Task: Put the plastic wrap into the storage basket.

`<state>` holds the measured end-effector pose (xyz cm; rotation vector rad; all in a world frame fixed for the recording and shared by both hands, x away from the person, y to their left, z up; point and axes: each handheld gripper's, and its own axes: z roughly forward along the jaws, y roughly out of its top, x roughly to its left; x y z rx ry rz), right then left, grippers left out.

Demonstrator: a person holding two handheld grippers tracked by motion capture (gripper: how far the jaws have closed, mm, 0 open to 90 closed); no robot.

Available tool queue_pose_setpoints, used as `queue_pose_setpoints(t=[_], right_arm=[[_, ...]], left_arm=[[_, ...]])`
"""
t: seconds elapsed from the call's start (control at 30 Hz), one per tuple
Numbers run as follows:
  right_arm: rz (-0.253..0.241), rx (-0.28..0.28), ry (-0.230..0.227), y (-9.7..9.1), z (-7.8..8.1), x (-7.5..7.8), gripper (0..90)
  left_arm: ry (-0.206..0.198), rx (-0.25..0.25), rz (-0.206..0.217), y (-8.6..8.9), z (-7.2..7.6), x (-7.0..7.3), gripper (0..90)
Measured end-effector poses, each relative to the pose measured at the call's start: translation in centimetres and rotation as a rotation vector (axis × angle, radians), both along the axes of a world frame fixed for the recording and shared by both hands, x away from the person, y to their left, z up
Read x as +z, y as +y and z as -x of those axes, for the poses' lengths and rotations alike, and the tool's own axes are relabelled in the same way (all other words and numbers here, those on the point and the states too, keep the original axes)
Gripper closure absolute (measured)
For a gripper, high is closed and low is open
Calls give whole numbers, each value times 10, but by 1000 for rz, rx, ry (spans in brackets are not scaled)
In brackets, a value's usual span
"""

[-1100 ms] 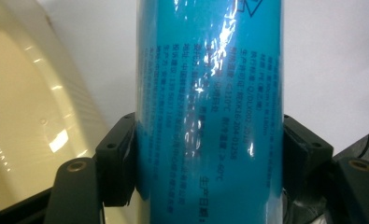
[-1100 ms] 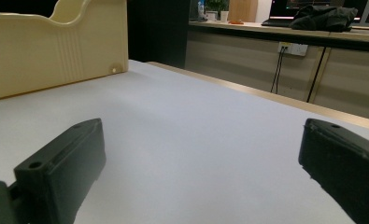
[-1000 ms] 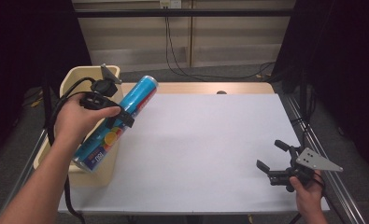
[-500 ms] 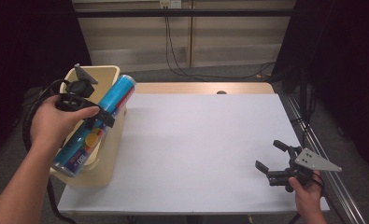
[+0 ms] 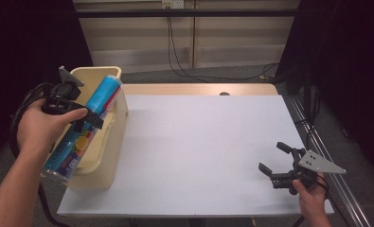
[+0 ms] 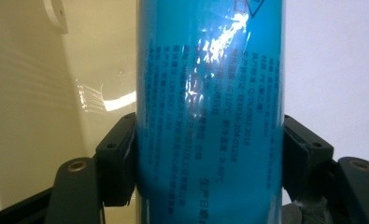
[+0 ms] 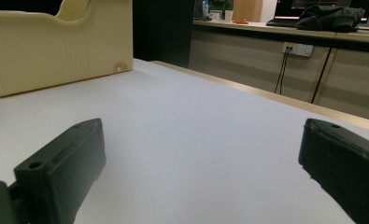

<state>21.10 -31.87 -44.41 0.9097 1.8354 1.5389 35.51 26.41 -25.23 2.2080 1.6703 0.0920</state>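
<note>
A long blue canister with a colourful label hangs tilted over the cream bin at the table's left edge. Its top points to the far side and its base toward me. My left gripper is shut on its middle. In the left gripper view both black pads press the sides of the canister, with the bin's inner wall behind it on the left. My right gripper rests low at the table's near right, open, with nothing between its jaws.
The white tabletop stretches between the bin and my right hand. In the right gripper view the bin stands far off at the left. Cables hang behind the table's wooden far edge. A metal rail runs along the right side.
My left hand has carried the blue canister leftward, from above the table's left edge to over the bin. The right gripper has stayed where it was.
</note>
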Motion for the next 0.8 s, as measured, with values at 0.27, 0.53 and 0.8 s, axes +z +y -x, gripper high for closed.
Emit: queue_pose_setpoints(t=[0.27,0.53,0.8], right_arm=[[-1,2,-2,0,0,0,3],[-10,-5,-4,-2,1,1,3],[-10,-6,-2,-2,1,1,3]], left_arm=[[-15,21,20,7,6,8,322],[-10,51,-2,15,9,10,322],[23,83,-2,22,8,-5,322]])
